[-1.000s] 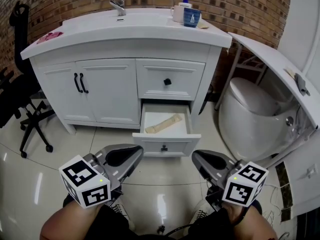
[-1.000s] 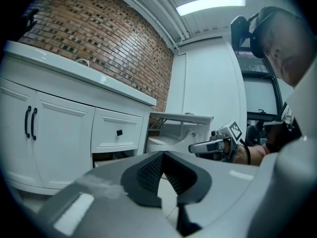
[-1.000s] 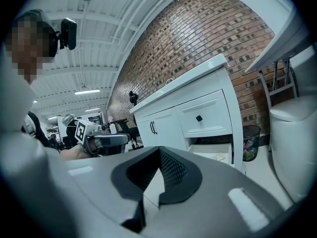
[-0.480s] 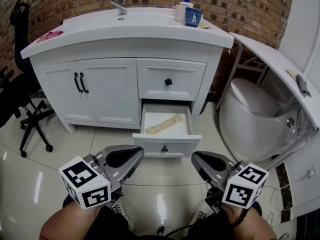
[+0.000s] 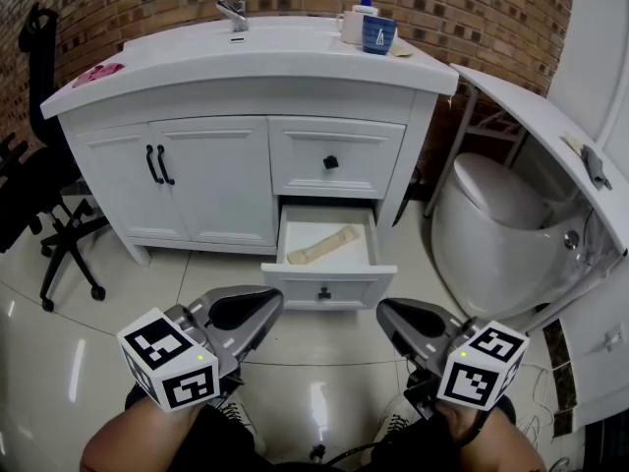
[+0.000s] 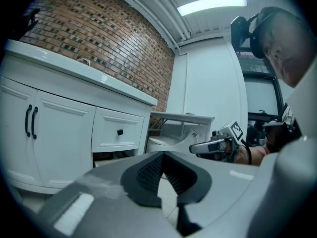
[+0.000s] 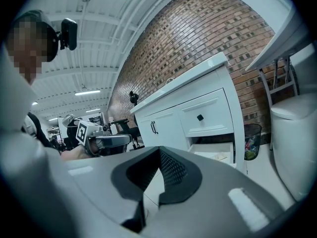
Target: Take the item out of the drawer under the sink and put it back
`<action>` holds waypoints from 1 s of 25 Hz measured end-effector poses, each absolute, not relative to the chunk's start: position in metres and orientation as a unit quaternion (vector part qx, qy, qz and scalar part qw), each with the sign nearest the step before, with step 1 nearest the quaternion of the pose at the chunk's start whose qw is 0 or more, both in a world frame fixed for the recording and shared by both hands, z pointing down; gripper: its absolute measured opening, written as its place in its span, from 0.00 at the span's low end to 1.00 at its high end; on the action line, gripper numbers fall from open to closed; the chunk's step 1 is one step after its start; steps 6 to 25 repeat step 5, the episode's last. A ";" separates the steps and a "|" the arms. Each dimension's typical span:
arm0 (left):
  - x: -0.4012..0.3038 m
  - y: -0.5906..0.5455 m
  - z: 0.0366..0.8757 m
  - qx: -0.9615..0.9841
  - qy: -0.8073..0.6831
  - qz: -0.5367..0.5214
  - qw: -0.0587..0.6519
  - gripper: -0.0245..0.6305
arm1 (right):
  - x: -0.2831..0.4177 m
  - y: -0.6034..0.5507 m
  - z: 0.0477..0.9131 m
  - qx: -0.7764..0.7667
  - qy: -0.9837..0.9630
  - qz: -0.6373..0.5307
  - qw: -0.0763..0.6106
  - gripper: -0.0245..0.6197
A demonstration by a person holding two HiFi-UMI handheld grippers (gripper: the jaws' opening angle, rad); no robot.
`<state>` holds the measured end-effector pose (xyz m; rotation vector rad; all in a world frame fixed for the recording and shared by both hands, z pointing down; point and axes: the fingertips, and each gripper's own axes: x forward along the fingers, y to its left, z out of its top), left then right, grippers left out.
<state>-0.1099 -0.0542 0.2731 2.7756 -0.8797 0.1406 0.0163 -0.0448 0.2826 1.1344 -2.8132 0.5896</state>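
Left tool point(image 5: 267, 301) and right tool point(image 5: 389, 313) are held closed, empty; flat beige strip point(image 5: 322, 245) is exposed for pickup in pulled-out white drawer point(image 5: 327, 285) ahead.

Brick wall point(image 5: 472, 8): far, behind the countertop point(image 5: 197, 62).
Blue cup point(image 5: 376, 34): far right on the countertop, just beside a white mug point(image 5: 351, 26).
Pink cloth point(image 5: 96, 70): countertop's left end.
Office chair point(image 5: 44, 205): black, left, on the tiled floor point(image 5: 88, 323).
Toilet point(image 5: 491, 224): white, right, lid down.
Waste bin point(image 7: 252, 140): by the wall, near the toilet.
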 end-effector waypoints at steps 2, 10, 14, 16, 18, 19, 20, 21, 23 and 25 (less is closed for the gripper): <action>-0.109 -0.054 0.273 0.946 -0.299 0.049 0.113 0.05 | 0.016 -0.044 0.282 0.365 -0.911 0.191 0.026 0.05; -0.109 -0.054 0.274 0.946 -0.299 0.050 0.113 0.05 | 0.015 -0.044 0.282 0.364 -0.911 0.190 0.026 0.05; -0.109 -0.054 0.274 0.946 -0.299 0.050 0.113 0.05 | 0.015 -0.044 0.282 0.364 -0.911 0.190 0.026 0.05; -0.109 -0.054 0.274 0.946 -0.299 0.050 0.113 0.05 | 0.015 -0.044 0.282 0.364 -0.911 0.190 0.026 0.05; -0.109 -0.054 0.274 0.946 -0.299 0.050 0.113 0.05 | 0.015 -0.044 0.282 0.364 -0.911 0.190 0.026 0.05; -0.109 -0.054 0.274 0.946 -0.299 0.050 0.113 0.05 | 0.015 -0.044 0.282 0.364 -0.911 0.190 0.026 0.05; -0.109 -0.054 0.274 0.946 -0.299 0.050 0.113 0.05 | 0.015 -0.044 0.282 0.364 -0.911 0.190 0.026 0.05; -0.109 -0.054 0.274 0.946 -0.299 0.050 0.113 0.05 | 0.015 -0.044 0.282 0.364 -0.911 0.190 0.026 0.05; -0.109 -0.054 0.274 0.946 -0.299 0.050 0.113 0.05 | 0.015 -0.044 0.282 0.364 -0.911 0.190 0.026 0.05; -0.109 -0.054 0.274 0.946 -0.299 0.050 0.113 0.05 | 0.015 -0.044 0.282 0.364 -0.911 0.190 0.026 0.05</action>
